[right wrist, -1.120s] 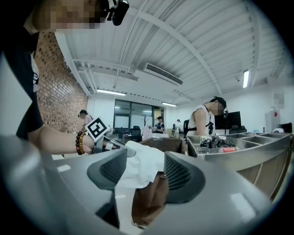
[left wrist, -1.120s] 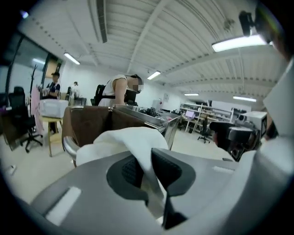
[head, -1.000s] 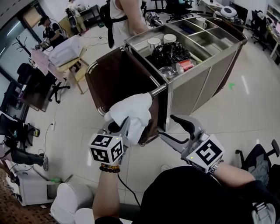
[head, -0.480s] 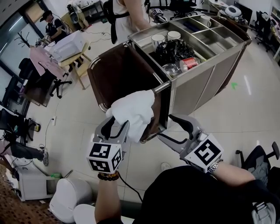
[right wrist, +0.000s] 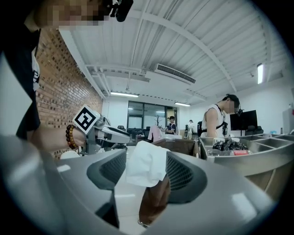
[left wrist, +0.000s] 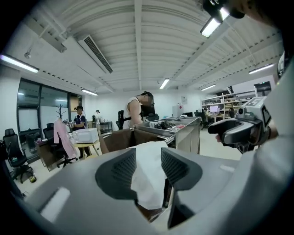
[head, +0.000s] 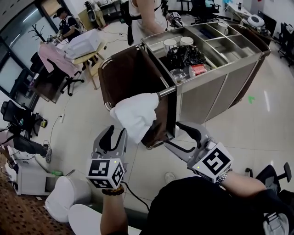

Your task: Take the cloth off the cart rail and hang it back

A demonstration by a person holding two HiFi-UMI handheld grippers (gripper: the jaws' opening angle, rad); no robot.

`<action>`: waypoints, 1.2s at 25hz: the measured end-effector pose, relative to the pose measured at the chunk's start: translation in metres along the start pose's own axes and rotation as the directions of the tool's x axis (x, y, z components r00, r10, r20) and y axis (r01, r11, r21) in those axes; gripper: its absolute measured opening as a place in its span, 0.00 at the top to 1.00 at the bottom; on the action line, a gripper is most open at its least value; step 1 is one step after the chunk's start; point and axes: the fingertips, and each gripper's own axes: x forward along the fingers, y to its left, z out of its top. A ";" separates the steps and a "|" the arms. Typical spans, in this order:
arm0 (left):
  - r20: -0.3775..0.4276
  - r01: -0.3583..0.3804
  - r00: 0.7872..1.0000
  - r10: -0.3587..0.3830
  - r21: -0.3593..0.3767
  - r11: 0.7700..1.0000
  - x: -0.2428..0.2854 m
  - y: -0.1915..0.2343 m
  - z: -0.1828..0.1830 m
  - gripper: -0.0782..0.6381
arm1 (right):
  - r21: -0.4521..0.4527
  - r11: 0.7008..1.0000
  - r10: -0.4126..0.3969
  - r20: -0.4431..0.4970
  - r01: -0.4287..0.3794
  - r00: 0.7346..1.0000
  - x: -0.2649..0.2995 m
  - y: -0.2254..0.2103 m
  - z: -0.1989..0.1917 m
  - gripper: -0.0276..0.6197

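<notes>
Head view puts the white cloth [head: 136, 114] draped over the cart rail [head: 166, 92], at the near corner of the steel cart [head: 206, 89]. The cloth folds over the rail's end and hangs down in front of the brown bag [head: 128, 73] slung on that end of the cart.

Your left hand-held gripper [head: 116, 134] sits just below the cloth's lower edge and does not touch it. Its jaws point up toward the fabric. In the left gripper view the jaws stand partly apart and are closing. The cloth shows through the gap but lies beyond the pads, so you have hold of nothing there.

Your right hand-held gripper [head: 174, 134] is below and to the right of the cloth, near the bottom corner of the bag, and is also clear of the fabric. Its jaws are spread wide and are just beginning to close. The right gripper view shows the cloth and the bag behind the gap, with nothing between the pads.

On top of the cart, two white cups [head: 170, 43] stand beside a black bundle [head: 186, 55] and a red can [head: 198, 69]. A person [head: 142, 13] stands at the cart's far end.
</notes>
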 end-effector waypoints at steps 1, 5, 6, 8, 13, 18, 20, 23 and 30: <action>0.021 -0.010 1.000 0.010 0.002 1.000 -0.006 -0.008 0.003 0.67 | -0.001 1.000 0.010 0.008 -0.010 1.000 -0.007 0.001 0.000 0.56; 0.094 -0.040 0.995 0.039 0.009 0.999 -0.024 -0.058 0.016 0.79 | -0.010 0.999 0.051 0.037 -0.050 0.998 -0.047 0.001 0.001 0.59; 0.106 -0.046 0.993 0.045 0.007 0.999 -0.027 -0.073 0.016 0.82 | -0.011 0.998 0.064 0.043 -0.063 0.997 -0.057 0.000 0.000 0.60; 0.123 -0.044 0.991 0.042 0.010 0.999 -0.030 -0.105 0.015 0.88 | -0.008 0.996 0.092 0.054 -0.092 0.994 -0.076 -0.003 -0.005 0.62; 0.133 -0.048 0.990 0.044 0.030 0.998 -0.037 -0.174 0.001 0.89 | -0.009 0.985 0.170 0.079 -0.170 0.982 -0.112 0.001 -0.024 0.68; 0.139 -0.074 0.988 0.067 0.051 0.996 -0.057 -0.220 -0.012 0.89 | -0.012 0.975 0.222 0.098 -0.221 0.970 -0.135 0.020 -0.035 0.76; 0.148 -0.086 0.986 0.076 0.057 0.995 -0.066 -0.231 -0.013 0.89 | -0.018 0.972 0.235 0.104 -0.234 0.966 -0.141 0.028 -0.034 0.78; 0.166 -0.100 0.982 0.089 0.058 0.993 -0.083 -0.242 -0.014 0.89 | -0.029 0.970 0.244 0.115 -0.242 0.963 -0.147 0.043 -0.031 0.82; 0.202 -0.102 0.976 0.085 0.072 0.992 -0.112 -0.243 -0.015 0.89 | -0.041 0.981 0.196 0.130 -0.192 0.972 -0.145 0.071 -0.025 0.89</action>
